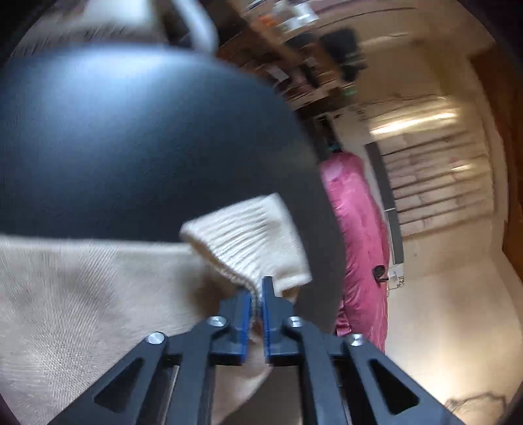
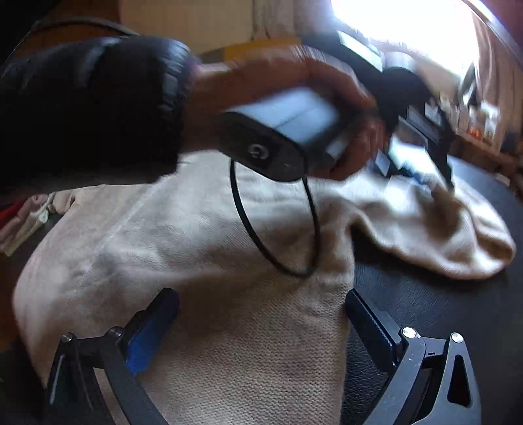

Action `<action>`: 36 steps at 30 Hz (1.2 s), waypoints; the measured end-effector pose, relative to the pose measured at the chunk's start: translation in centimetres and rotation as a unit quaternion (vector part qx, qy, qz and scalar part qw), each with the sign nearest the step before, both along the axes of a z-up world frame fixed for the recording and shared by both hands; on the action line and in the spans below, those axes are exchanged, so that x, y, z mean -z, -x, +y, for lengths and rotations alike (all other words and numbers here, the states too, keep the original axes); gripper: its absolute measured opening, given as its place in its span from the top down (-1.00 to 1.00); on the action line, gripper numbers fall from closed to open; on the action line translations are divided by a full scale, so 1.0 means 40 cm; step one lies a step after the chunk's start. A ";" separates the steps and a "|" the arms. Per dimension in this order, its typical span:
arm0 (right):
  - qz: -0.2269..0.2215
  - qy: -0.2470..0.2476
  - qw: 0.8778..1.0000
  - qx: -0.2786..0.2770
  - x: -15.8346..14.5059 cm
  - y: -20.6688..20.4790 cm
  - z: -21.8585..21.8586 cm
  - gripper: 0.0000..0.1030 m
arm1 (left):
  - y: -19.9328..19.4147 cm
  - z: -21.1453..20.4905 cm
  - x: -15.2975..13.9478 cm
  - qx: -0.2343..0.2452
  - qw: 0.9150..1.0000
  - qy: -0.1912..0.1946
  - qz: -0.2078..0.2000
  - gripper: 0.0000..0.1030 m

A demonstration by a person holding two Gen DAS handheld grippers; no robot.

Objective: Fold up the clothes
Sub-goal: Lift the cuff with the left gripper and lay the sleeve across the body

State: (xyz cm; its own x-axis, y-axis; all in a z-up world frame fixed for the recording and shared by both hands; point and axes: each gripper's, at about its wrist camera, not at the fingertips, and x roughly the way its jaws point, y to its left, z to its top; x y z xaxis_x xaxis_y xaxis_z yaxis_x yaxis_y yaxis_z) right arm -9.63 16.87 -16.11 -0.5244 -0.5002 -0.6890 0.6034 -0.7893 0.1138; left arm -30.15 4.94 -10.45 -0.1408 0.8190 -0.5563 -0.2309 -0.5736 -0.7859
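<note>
The left gripper (image 1: 258, 294) pinches the beige sweater's ribbed cuff (image 1: 251, 235), while the right gripper (image 2: 261, 314) hovers wide apart above the sweater body (image 2: 202, 248).

A dark, matte, round-edged table top (image 1: 130, 137) is seen filling the left of the left wrist view; in the right wrist view its surface (image 2: 425, 294) shows a fine leather-like grain. A pale beige floor (image 1: 441, 310) is shown beyond the table edge, marked by a dark crack-like line (image 1: 474, 400) at lower right. A pink, glossy, elongated bundle (image 1: 356, 229) is placed on the floor just beside the table. A blurred brown shelf unit (image 1: 294, 65) with assorted items is seen at the top. Strong daylight is admitted through a bright window (image 2: 402, 23), flanked by a pale curtain (image 2: 497, 55).
</note>
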 end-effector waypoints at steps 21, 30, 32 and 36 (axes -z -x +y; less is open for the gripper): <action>0.076 -0.099 0.991 -0.045 -0.035 0.206 -0.212 -1.00 | -0.120 -0.418 -0.484 -0.096 0.974 0.024 0.202 0.94; -0.039 -0.102 0.993 0.032 0.038 0.238 -0.191 -1.00 | -0.210 -0.653 -0.371 -0.181 0.968 0.041 0.167 0.94; -0.035 -0.101 0.994 0.033 0.026 0.224 -0.188 -1.00 | -0.230 -0.695 -0.326 -0.200 0.967 0.051 0.150 0.94; -0.035 -0.094 0.994 0.034 0.015 0.213 -0.180 -1.00 | -0.284 -0.777 -0.242 -0.228 0.965 0.056 0.121 0.94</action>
